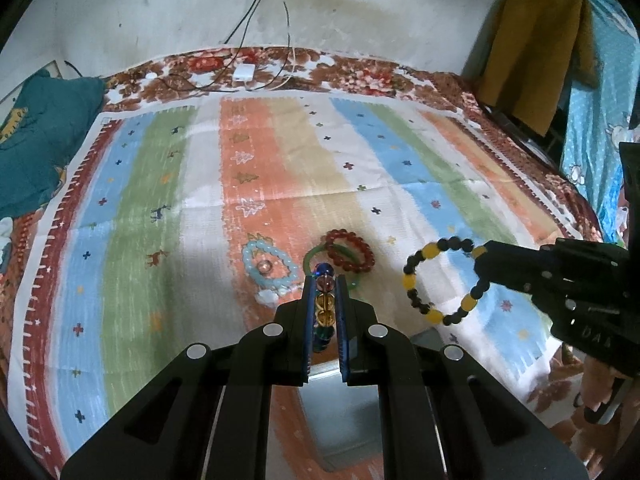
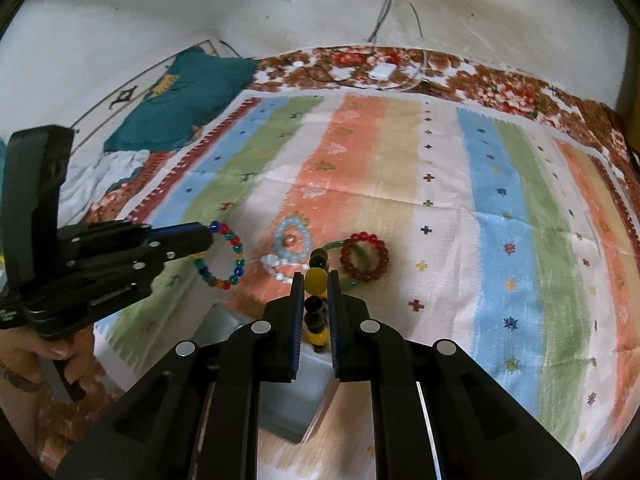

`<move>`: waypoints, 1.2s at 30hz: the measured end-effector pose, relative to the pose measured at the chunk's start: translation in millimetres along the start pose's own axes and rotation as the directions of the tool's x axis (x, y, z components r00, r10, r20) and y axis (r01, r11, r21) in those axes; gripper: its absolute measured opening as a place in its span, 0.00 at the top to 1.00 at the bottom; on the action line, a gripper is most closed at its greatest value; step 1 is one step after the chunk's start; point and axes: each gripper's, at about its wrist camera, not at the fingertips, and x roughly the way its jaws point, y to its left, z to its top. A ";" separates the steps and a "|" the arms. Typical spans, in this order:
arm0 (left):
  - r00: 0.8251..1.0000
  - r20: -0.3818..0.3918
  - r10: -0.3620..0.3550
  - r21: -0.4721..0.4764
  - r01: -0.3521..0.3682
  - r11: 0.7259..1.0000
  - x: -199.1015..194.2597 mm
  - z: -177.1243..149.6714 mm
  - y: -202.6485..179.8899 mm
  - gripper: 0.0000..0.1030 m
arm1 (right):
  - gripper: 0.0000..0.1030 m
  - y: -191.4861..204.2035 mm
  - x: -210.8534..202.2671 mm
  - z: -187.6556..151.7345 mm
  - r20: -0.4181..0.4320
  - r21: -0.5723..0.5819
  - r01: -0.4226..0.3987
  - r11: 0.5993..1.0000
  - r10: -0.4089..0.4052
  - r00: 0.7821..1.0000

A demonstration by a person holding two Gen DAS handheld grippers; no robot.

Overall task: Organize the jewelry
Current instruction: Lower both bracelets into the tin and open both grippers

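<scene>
My left gripper is shut on a multicoloured bead bracelet and holds it above the striped cloth. From the right wrist view, that bracelet hangs as a loop from the left gripper. A yellow-and-black bead bracelet is pinched in my shut right gripper; its loop dangles from the right gripper. On the cloth lie a light blue bracelet, a red bead bracelet over a green bangle, and some white beads.
A grey box sits below both grippers at the cloth's near edge. A teal pillow lies at the left, with cables and a white charger at the back by the wall. A yellow cloth hangs at the right. A hand grips the left handle.
</scene>
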 end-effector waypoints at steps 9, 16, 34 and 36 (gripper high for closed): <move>1.000 0.011 -0.018 0.007 0.018 1.000 -19.7 -20.1 -13.8 0.91 | 0.88 13.7 -18.0 -17.7 0.009 -0.022 -0.044 0.999 0.044 0.999; 0.999 0.004 -0.047 -0.002 0.047 0.999 -27.5 -34.7 -20.3 0.91 | 0.88 16.7 -20.9 -30.4 -0.010 -0.023 -0.063 0.998 0.063 0.998; 0.999 -0.038 0.020 -0.036 -0.022 0.999 -18.4 -44.1 -7.9 0.64 | 0.52 1.7 -11.3 -39.6 -0.044 0.025 -0.018 1.000 0.019 0.999; 0.999 -0.038 0.031 -0.044 -0.033 0.999 -17.4 -43.0 -5.3 0.53 | 0.49 -0.3 -10.9 -39.2 -0.043 0.030 -0.018 0.999 0.019 0.999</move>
